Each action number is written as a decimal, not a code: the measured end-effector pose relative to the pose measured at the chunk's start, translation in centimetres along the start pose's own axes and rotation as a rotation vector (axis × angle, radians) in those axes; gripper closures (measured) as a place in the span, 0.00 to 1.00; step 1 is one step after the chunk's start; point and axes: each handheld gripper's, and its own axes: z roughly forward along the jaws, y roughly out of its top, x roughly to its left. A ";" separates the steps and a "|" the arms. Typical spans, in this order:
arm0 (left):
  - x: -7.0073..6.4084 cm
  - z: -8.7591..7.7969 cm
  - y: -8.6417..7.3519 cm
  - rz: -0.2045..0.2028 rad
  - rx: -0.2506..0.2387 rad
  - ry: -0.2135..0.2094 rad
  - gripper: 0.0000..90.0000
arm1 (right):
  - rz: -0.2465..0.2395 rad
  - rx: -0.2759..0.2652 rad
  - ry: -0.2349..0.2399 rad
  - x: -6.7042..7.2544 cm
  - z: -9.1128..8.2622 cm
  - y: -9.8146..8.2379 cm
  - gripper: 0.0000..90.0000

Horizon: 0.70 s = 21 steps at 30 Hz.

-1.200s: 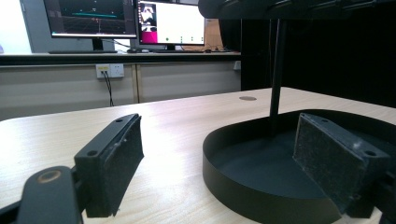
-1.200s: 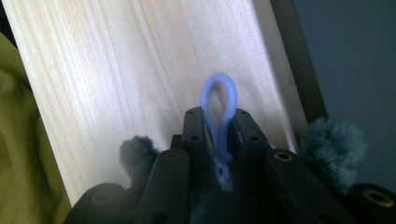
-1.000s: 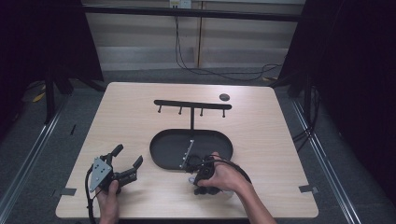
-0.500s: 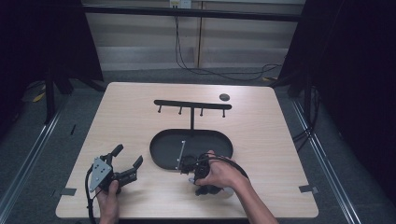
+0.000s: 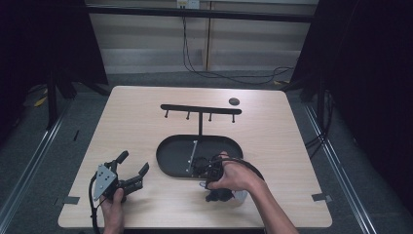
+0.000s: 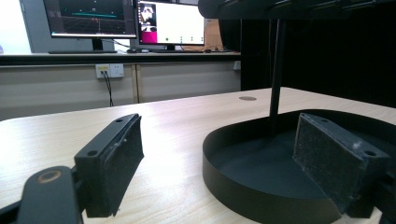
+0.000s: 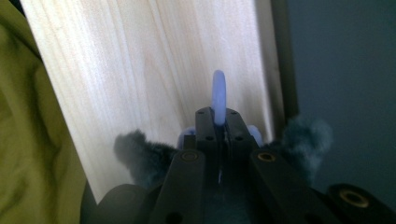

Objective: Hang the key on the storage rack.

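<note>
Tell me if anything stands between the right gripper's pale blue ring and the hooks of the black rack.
Nothing visible blocks it. The right gripper is shut on the pale blue ring, with grey-blue fluff beside its jaws, low by the black oval tray. The black rack's hooks hang free, with open air above the tray between them.

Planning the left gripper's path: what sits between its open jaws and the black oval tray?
Only bare tabletop lies between the left gripper and the black oval tray, seen in the high view.
</note>
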 end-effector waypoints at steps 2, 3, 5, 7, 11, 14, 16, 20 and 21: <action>0.0 0.0 0.0 0.000 0.000 0.000 0.17 | -0.001 -0.011 0.004 0.0 -0.4 -0.2 0.97; 0.0 0.0 0.0 0.000 0.000 0.000 0.17 | 0.001 -0.005 0.003 0.0 -0.7 -0.3 0.97; 0.0 0.0 0.0 0.000 0.000 0.000 0.17 | 0.006 -0.017 0.005 -0.1 -1.2 -0.7 0.97; 0.0 0.0 0.0 0.000 0.000 0.000 0.17 | 0.003 -0.024 -0.007 -0.2 -1.9 -1.0 0.97; 0.0 0.0 0.0 0.000 0.000 0.000 0.17 | 0.013 -0.056 -0.027 -0.3 -3.1 -1.6 0.97; 0.0 0.0 0.0 0.000 0.000 0.000 0.17 | 0.012 -0.064 -0.030 -0.4 -3.7 -1.9 0.97; 0.0 0.0 0.0 0.000 0.000 0.000 0.17 | 0.007 -0.056 -0.024 -0.3 -4.0 -2.0 0.97; 0.0 0.0 0.0 0.000 0.000 0.000 0.17 | -0.002 -0.055 -0.018 -0.2 -4.6 -2.1 0.97; 0.0 0.0 0.0 0.000 0.000 0.000 0.17 | -0.002 -0.063 -0.021 -0.2 -4.7 -2.2 0.97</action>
